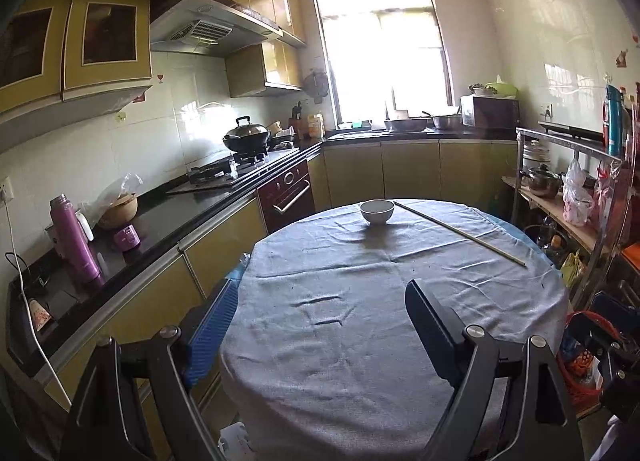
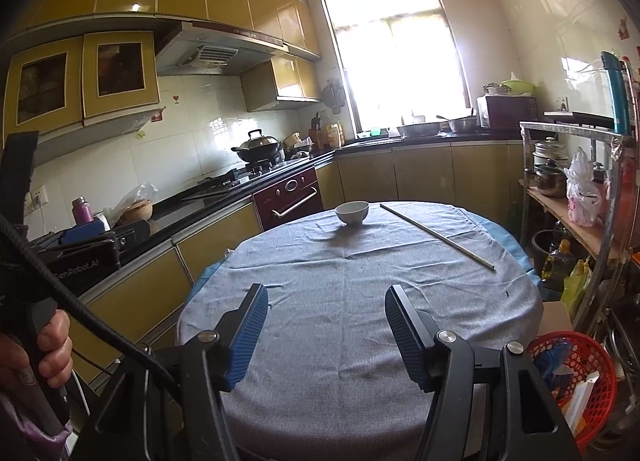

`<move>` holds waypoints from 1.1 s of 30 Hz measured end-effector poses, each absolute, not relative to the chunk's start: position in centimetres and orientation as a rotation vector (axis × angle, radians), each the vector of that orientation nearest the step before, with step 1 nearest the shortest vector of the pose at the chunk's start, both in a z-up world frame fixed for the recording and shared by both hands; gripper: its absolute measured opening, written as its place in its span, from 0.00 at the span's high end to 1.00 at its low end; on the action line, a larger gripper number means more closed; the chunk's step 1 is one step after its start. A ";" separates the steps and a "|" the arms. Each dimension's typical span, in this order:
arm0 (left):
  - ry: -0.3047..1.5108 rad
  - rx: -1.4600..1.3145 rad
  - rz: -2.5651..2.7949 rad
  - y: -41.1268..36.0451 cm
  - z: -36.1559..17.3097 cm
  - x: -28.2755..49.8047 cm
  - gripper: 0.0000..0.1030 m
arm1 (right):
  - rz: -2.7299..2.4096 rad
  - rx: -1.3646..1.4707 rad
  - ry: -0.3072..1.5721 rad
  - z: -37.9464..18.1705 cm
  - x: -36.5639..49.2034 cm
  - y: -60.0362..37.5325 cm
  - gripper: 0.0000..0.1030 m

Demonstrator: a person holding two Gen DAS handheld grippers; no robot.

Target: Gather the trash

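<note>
Both the left gripper point(image 1: 320, 325) and the right gripper point(image 2: 326, 331) are held released and empty above the near edge of the cloth-covered bench point(image 2: 340, 341). A thin stick point(image 2: 436, 235), judged the likeliest trash, lies at one o'clock, well apart from the white bowl point(image 2: 352, 212) at twelve. The stick is best approached crosswise, near its middle. A red basket point(image 2: 576, 377) sits at four o'clock.

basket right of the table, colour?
Red mesh basket, holding trash; clearest in the right wrist view.
</note>
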State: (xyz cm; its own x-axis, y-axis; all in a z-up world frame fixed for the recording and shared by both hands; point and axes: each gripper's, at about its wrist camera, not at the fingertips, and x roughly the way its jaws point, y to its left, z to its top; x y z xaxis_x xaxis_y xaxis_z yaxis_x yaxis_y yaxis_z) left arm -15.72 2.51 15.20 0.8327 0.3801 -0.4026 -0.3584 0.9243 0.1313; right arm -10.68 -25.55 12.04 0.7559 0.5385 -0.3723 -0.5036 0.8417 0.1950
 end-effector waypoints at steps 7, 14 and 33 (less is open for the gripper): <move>0.428 0.015 0.400 3.8 15.1 -16.4 0.16 | 0.573 0.078 0.448 12.3 -10.8 -24.7 0.37; 0.421 -0.023 0.410 5.1 14.9 -16.8 0.16 | 0.594 0.038 0.454 12.3 -11.2 -22.9 0.37; 0.452 -0.042 0.424 6.7 13.4 -16.5 0.16 | 0.608 0.011 0.453 12.6 -12.0 -21.7 0.37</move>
